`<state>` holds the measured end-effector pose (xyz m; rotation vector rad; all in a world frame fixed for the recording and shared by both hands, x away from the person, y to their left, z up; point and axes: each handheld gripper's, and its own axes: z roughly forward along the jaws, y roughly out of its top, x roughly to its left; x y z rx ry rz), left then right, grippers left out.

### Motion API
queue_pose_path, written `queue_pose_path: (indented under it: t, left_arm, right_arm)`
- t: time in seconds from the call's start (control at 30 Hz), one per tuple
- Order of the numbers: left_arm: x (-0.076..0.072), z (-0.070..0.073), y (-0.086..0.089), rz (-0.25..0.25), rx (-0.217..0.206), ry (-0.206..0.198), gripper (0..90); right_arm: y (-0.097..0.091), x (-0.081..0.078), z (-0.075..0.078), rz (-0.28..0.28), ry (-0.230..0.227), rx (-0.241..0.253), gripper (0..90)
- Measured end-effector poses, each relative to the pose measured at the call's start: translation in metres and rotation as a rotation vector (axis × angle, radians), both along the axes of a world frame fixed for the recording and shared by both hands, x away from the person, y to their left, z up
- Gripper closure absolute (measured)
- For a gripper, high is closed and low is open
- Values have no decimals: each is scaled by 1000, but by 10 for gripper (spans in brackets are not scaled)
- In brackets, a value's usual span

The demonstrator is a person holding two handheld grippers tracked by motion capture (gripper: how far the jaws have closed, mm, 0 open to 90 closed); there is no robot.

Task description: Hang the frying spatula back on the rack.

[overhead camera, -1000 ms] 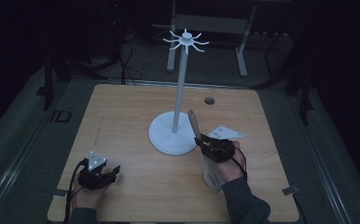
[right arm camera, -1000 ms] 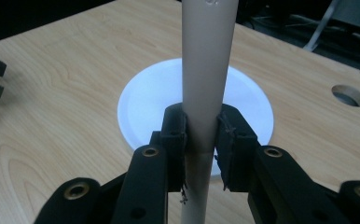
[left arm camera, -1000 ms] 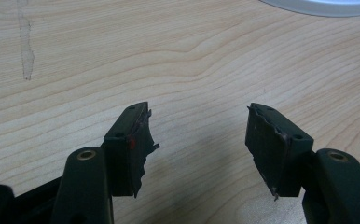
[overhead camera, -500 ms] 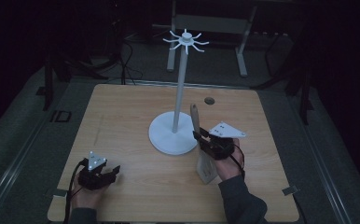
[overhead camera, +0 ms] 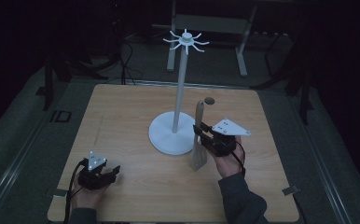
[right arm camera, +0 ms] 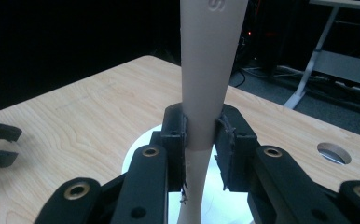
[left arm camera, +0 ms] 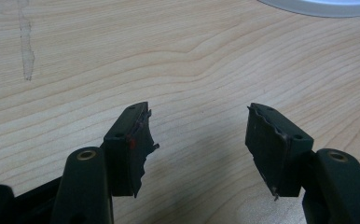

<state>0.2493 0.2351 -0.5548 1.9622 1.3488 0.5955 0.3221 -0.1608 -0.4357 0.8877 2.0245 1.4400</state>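
Spatula (right arm camera: 211, 70): embossed "S", maybe.

A light wooden table (overhead camera: 122, 121) carries a white stand (overhead camera: 173, 136), its round base resting flat near the middle and its thin pole rising upright. A small round hole (overhead camera: 209, 100) sits in the tabletop behind the base.

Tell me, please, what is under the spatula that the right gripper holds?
Under the spatula, held upright by the right gripper, lies bare wooden table. Whether its blade touches the wood cannot be seen. The white stand's base is beside it; the jaws cover part of the handle.
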Motion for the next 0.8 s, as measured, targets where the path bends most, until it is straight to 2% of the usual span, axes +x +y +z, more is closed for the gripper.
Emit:
queue_pose_path:
  t: [0.27, 0.8]
  left_arm:
    - [0, 0, 0, -1, 0, 1, 403]
    - [0, 0, 0, 0, 0, 1, 403]
  right_arm:
    - [0, -1, 2, -1, -25, 16, 741]
    - [-4, 8, 10, -2, -30, 42, 741]
